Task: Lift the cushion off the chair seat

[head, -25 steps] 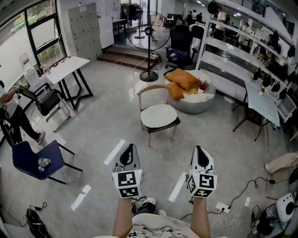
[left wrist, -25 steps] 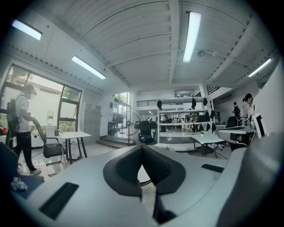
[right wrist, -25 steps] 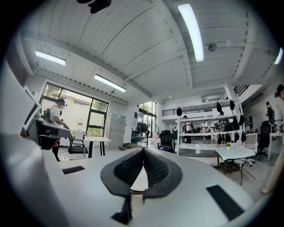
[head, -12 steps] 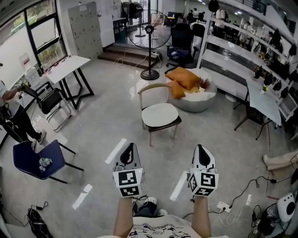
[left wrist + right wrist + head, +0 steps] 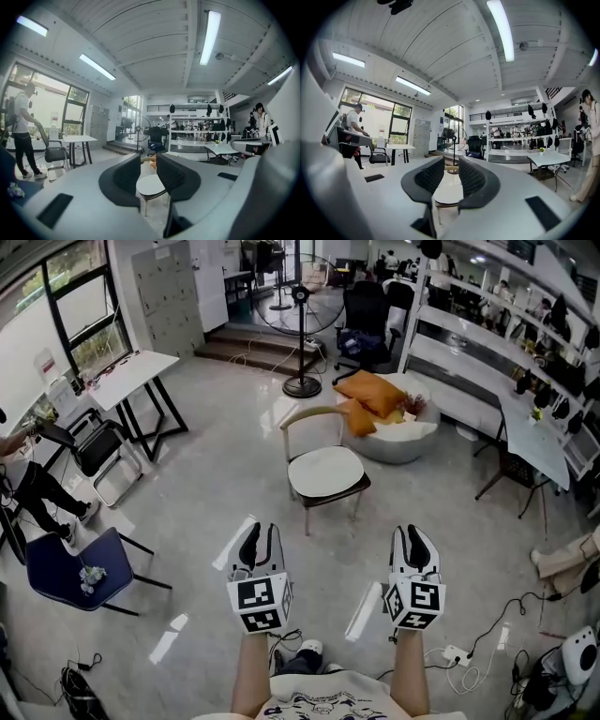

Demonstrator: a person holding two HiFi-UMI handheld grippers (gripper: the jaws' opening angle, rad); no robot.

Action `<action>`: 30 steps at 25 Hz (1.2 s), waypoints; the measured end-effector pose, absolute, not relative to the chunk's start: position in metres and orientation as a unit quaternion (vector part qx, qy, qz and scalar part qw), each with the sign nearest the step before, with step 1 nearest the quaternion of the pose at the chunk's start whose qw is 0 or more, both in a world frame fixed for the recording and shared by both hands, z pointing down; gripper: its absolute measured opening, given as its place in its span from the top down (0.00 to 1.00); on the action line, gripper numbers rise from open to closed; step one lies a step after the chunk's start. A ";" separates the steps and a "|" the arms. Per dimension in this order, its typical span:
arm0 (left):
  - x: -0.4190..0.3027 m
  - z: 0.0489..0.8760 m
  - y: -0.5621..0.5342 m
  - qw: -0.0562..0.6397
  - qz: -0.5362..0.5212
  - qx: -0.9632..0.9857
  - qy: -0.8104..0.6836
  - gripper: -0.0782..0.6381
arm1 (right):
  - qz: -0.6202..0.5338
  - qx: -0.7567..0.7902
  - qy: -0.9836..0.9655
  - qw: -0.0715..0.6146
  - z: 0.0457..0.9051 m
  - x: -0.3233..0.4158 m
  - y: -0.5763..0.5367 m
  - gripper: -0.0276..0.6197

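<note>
Glossy floor (image 5: pixel 202 488) lies bare ahead of you, and over it your left hand-held gripper (image 5: pixel 262 531) and right hand-held gripper (image 5: pixel 412 532) have just been opening, their jaws now a little apart with nothing between them. That reads as readying for the grab, while the white cushion (image 5: pixel 324 472) lies flat on the chair (image 5: pixel 309 415) seat, well ahead and untouched. You have open room to walk straight to the seat's front edge, but mind the curved backrest behind the cushion, the beanbag (image 5: pixel 403 448) just beyond, and the power strip (image 5: pixel 450 655) near your right foot.
</note>
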State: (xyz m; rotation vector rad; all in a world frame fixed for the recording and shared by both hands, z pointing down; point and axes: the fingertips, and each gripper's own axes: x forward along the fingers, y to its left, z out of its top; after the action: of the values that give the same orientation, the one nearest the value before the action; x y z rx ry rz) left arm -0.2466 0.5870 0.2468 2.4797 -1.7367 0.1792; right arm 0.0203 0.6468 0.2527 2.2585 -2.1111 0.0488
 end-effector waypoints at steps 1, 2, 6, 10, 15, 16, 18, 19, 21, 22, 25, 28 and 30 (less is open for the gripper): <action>-0.249 0.246 0.579 0.054 0.056 0.818 -0.570 0.73 | 0.017 0.730 -0.682 0.027 0.253 0.018 0.639 0.77; -0.251 0.245 0.572 0.052 0.053 0.820 -0.568 0.70 | 0.019 0.730 -0.682 0.028 0.254 0.015 0.632 0.73; -0.260 0.246 0.551 0.053 0.046 0.826 -0.560 0.57 | 0.024 0.731 -0.681 0.028 0.261 0.003 0.615 0.63; -0.261 0.253 0.533 0.057 0.051 0.830 -0.553 0.56 | 0.032 0.730 -0.682 0.031 0.268 -0.004 0.598 0.59; -0.248 0.265 0.511 0.067 0.061 0.832 -0.547 0.56 | 0.038 0.727 -0.684 0.039 0.275 0.004 0.576 0.57; -0.245 0.267 0.505 0.070 0.062 0.832 -0.547 0.56 | 0.040 0.727 -0.684 0.040 0.277 0.006 0.571 0.57; -0.243 0.273 0.492 0.074 0.067 0.831 -0.547 0.56 | 0.044 0.726 -0.685 0.042 0.282 0.009 0.557 0.57; -0.241 0.275 0.485 0.075 0.068 0.830 -0.548 0.56 | 0.046 0.726 -0.685 0.043 0.284 0.011 0.549 0.57; -0.237 0.280 0.469 0.078 0.070 0.828 -0.551 0.56 | 0.050 0.724 -0.686 0.044 0.289 0.018 0.532 0.57; -0.234 0.282 0.460 0.079 0.071 0.826 -0.553 0.56 | 0.052 0.723 -0.687 0.044 0.291 0.022 0.522 0.57; -0.223 0.287 0.429 0.080 0.072 0.821 -0.561 0.56 | 0.055 0.717 -0.693 0.046 0.297 0.036 0.488 0.57; -0.211 0.291 0.391 0.080 0.072 0.817 -0.567 0.56 | 0.056 0.712 -0.698 0.046 0.302 0.049 0.448 0.57; -0.200 0.292 0.365 0.080 0.071 0.814 -0.570 0.56 | 0.055 0.709 -0.701 0.045 0.303 0.060 0.418 0.57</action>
State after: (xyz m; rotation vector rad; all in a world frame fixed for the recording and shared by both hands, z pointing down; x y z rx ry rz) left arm -0.1998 0.3652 0.2921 2.4354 -1.7060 0.2113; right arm 0.0603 0.4182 0.3029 2.1669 -2.1430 0.1678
